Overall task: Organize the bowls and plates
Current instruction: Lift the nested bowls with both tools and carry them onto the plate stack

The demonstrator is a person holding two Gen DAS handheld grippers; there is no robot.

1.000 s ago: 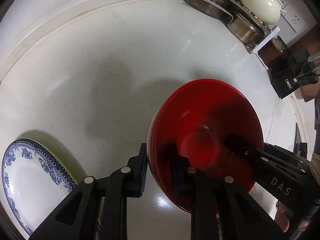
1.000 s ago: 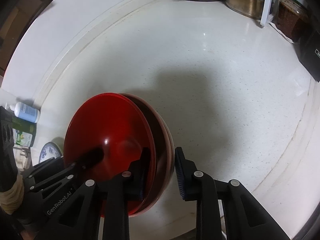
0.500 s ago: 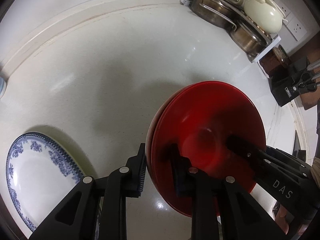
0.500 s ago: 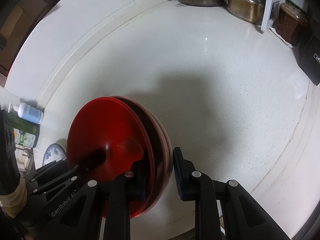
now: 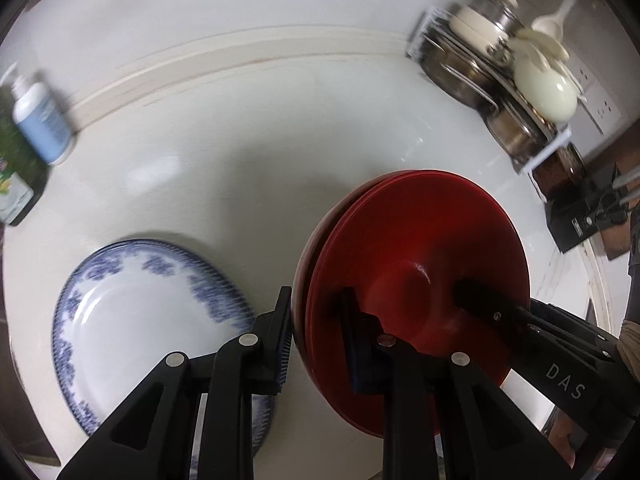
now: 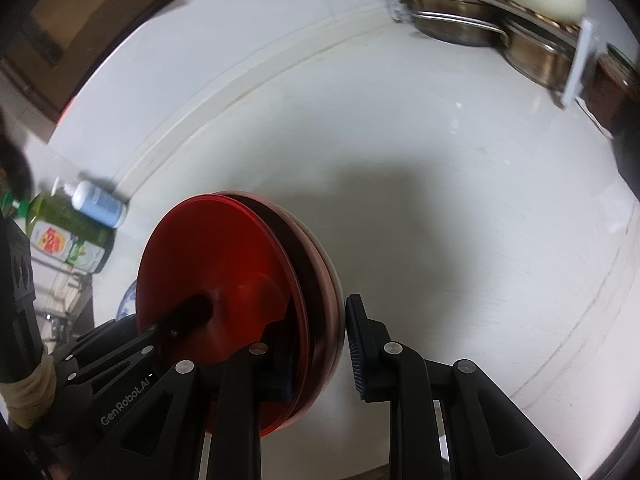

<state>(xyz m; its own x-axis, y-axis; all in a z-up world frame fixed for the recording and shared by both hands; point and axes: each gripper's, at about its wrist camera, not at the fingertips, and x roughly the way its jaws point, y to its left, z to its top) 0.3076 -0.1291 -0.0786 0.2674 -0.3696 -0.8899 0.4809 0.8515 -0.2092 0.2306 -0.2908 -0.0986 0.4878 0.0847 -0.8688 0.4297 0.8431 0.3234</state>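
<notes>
A stack of red bowls (image 5: 416, 280) hangs above a white countertop (image 5: 240, 160), gripped from both sides. The left gripper (image 5: 316, 340) straddles the near rim, one finger outside the stack and one inside the top bowl, apparently clamped on it. The right gripper (image 6: 320, 344) pinches the opposite rim the same way; its far finger seems to sit just off the pale outer bowl, so how tight its hold is cannot be told for sure.

Compared with a second ago, the stack has travelled toward the person's left. The blue-and-white plate (image 5: 152, 320), then only a sliver at the frame's edge, now fills the lower left of the left wrist view, lying flat on the counter just beside and below the bowls. Both cameras have also tilted up, bringing more of the back wall into sight. This suggests the bowls are being carried toward a spot near the plate — possibly onto it.

Further out, a pale blue pump bottle (image 5: 40, 120) and a green bottle (image 6: 68, 232) stand at the left edge, well apart from the plate. At the far right, a white rack (image 5: 548, 152) holds steel pots (image 6: 456, 28) and a cream lid (image 5: 544, 92); a black box (image 5: 580, 220) sits beside it. Nothing lies between the bowls and the plate.
</notes>
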